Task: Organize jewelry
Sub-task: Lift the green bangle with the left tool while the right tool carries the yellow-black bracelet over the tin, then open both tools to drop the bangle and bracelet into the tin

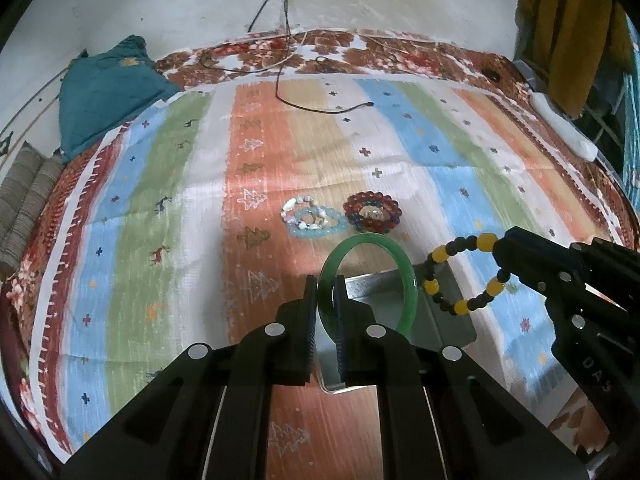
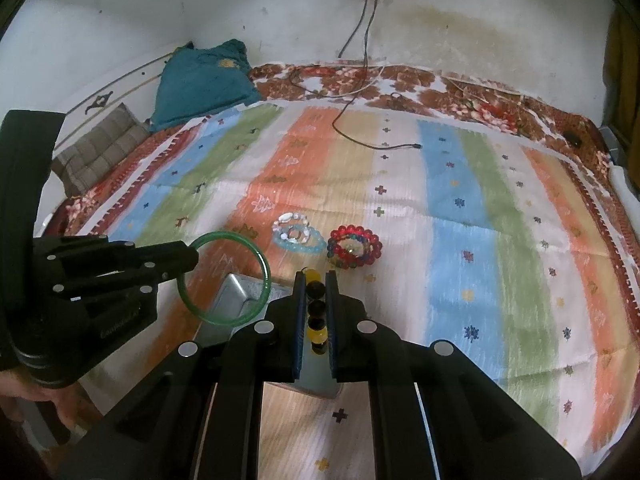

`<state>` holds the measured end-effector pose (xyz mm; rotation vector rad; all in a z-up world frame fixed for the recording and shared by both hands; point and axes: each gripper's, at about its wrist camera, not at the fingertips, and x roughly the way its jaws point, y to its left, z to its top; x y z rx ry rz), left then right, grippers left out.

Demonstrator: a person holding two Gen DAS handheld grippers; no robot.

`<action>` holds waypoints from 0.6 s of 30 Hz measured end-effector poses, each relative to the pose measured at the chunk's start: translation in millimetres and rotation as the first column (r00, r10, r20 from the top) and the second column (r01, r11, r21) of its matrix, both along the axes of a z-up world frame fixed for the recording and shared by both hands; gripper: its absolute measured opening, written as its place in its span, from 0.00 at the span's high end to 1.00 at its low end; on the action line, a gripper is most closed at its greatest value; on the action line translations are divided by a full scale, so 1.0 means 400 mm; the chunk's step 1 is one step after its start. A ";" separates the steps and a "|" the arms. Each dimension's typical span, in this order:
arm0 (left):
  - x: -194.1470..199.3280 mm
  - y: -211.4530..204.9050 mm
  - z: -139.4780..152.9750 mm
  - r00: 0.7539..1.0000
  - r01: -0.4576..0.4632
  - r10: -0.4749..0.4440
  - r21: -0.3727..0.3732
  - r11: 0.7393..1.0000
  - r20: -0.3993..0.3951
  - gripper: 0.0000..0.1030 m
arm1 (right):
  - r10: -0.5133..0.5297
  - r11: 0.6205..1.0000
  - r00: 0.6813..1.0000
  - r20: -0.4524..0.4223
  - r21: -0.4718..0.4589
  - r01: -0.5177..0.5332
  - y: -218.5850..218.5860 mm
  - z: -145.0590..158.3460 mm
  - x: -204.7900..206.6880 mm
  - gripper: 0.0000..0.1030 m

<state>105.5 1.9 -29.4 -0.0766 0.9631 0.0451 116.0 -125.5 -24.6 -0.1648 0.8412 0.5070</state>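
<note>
My left gripper (image 1: 325, 280) is shut on a green bangle (image 1: 404, 264) and holds it upright above a metal tray (image 1: 448, 320). My right gripper (image 2: 316, 280) is shut on a yellow-and-black bead bracelet (image 2: 316, 308); in the left wrist view that bracelet (image 1: 460, 272) hangs over the tray's right side. The bangle (image 2: 224, 320) and left gripper (image 2: 188, 258) show at left in the right wrist view, above the tray (image 2: 236, 292). A pale blue and white bead bracelet pile (image 1: 312, 220) and a red and blue bead bracelet pile (image 1: 374, 212) lie on the striped cloth beyond.
A striped cloth (image 1: 160, 220) covers a floral bed. A black cable (image 1: 320, 108) trails from the wall onto the cloth. A teal pillow (image 1: 104, 88) and a grey folded cushion (image 1: 24, 200) lie at far left. A white object (image 1: 564, 128) lies at the right edge.
</note>
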 end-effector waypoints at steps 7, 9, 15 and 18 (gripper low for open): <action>0.007 0.002 -0.017 0.999 -0.010 0.009 -0.026 1.000 -0.050 0.87 | -0.041 0.999 0.999 -0.010 -0.012 0.041 -0.007 -0.009 0.006 0.77; 0.009 0.017 -0.023 0.998 -0.037 0.035 -0.028 0.999 -0.059 0.79 | -0.065 0.998 0.998 -0.010 -0.006 0.065 -0.018 -0.009 0.016 0.55; 0.015 0.067 -0.012 0.994 -0.100 0.097 -0.068 0.993 -0.047 0.69 | -0.117 0.993 0.992 -0.045 -0.017 0.116 -0.046 -0.020 0.060 0.55; 0.027 0.080 -0.014 0.992 -0.116 0.112 -0.065 0.991 -0.051 0.67 | -0.124 0.992 0.990 -0.068 -0.021 0.123 -0.048 -0.028 0.084 0.55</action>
